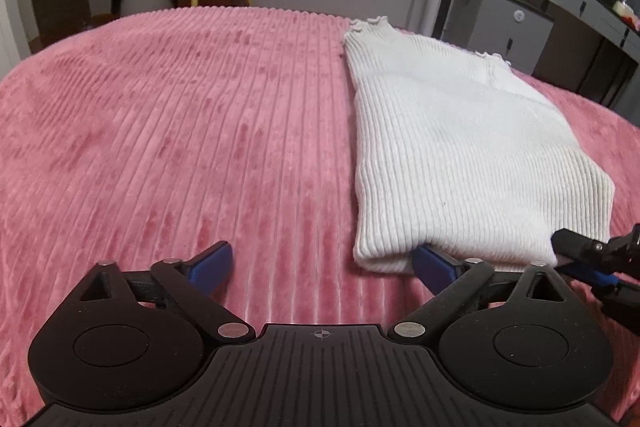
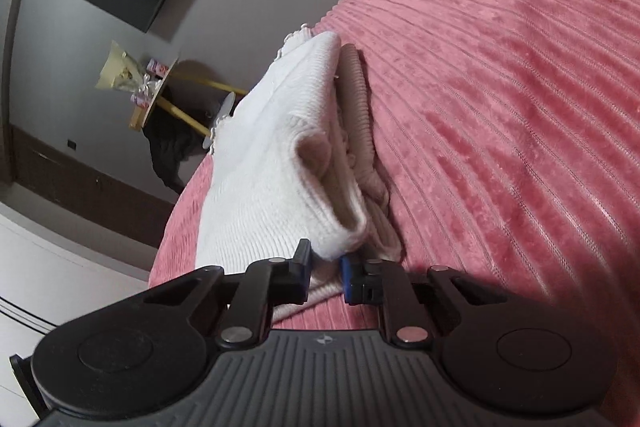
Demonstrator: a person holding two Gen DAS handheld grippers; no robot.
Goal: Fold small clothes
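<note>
- Right gripper (image 2: 325, 273) sits at the near corner of the sweater (image 2: 276, 163), jaws drawn narrow with a fold of knit pinched between the blue pads; I read that as a grip on the near edge.
- My left gripper (image 1: 322, 269) is spread wide, holding nothing; its right finger (image 1: 434, 263) pokes at or just under the sweater's near edge, its left finger rests apart over the blanket (image 1: 180, 131).
- Sweater lies on the right part of the pink blanket, already doubled over, frilled hems at the far end.
- From the right wrist camera the layers gape open near the corner, and a darker ribbed part (image 2: 354, 87) shows underneath.
- Risk, as I judge it: my right pads may hold only the top layer, so a lift could peel the fold open rather than carry it.
- Another risk: the left finger under the edge could drag the stack sideways and skew the fold, since the knit is soft and the plush blanket may cling to it.
- Hard to tell: how many layers the right pads hold, and whether the left finger is really beneath the cloth.
- Sleeves are hidden inside the fold; the right gripper is cut off at the left camera's edge.
</note>
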